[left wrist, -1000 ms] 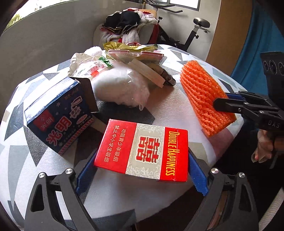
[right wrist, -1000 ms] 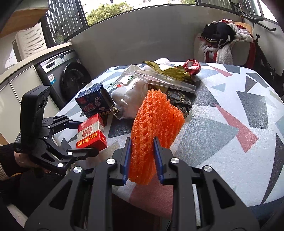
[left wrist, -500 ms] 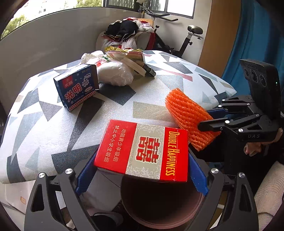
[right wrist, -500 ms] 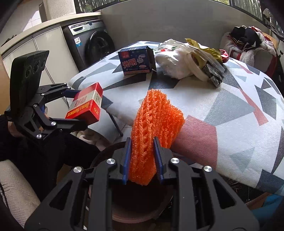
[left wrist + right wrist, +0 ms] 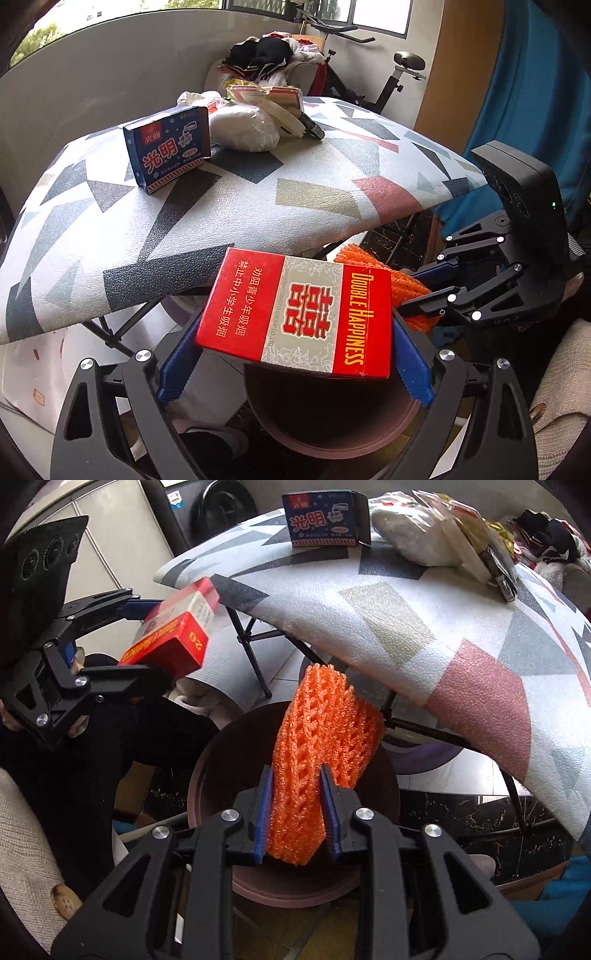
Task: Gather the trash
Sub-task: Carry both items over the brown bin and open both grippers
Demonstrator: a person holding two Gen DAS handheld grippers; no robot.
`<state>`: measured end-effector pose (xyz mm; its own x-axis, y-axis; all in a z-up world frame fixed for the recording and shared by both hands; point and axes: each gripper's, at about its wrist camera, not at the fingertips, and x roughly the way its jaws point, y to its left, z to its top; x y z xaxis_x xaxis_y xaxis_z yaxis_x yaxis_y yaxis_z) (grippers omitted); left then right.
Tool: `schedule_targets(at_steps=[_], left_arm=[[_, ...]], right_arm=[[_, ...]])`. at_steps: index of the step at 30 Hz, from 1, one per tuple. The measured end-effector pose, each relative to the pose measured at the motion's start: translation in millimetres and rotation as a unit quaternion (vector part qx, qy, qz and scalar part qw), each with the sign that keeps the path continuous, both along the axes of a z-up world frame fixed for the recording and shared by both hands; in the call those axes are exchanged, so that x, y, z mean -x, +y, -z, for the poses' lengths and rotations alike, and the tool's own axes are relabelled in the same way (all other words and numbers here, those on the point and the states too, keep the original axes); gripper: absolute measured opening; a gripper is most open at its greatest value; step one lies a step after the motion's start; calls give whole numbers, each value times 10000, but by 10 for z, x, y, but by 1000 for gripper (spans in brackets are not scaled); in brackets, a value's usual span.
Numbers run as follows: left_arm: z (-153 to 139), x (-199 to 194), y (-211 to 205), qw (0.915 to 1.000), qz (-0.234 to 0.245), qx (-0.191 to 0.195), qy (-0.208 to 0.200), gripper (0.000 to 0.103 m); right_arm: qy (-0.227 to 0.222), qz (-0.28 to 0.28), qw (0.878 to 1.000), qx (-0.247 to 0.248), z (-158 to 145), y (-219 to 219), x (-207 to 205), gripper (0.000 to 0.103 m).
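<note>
My right gripper (image 5: pixel 295 808) is clenched on the orange foam net (image 5: pixel 325 731) – soft, featherlight (it squashes) – over the brown bin (image 5: pixel 207 771), while my left gripper (image 5: pixel 295 358) pinches the stiff red carton (image 5: pixel 295 314) by its ends.

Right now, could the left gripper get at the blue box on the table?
Probably not yet: the left gripper is shut on the red box, off the table's edge; the blue box stands unobstructed.
</note>
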<state>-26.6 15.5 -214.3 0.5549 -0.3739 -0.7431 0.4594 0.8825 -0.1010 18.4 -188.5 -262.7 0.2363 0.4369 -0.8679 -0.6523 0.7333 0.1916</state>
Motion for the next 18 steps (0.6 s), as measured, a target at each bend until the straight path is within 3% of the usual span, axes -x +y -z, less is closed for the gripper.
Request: schedule_targets(at_steps=[4, 6, 8, 11, 13, 18], left_arm=[[48, -20, 5, 9999, -1, -9, 110, 90], [63, -25, -10, 9999, 61, -26, 132, 90], [98, -40, -26, 9997, 110, -33, 197, 90], [159, -78, -40, 9994, 106, -71, 327, 90], [179, -90, -40, 9993, 106, -61, 364, 90], [222, -99, -81, 9989, 174, -162, 415, 90]], right_arm=[[283, 452, 9986, -17, 89, -130, -150, 39], [248, 600, 9978, -124, 66, -182, -176, 51], [122, 655, 9975, -220, 18, -211, -176, 72], [-262, 725, 9966, -288, -86, -232, -152, 89], [-613, 870, 9936, -390, -180, -273, -155, 95], [-1093, 1335, 9838, -482, -282, -439, -218, 97]])
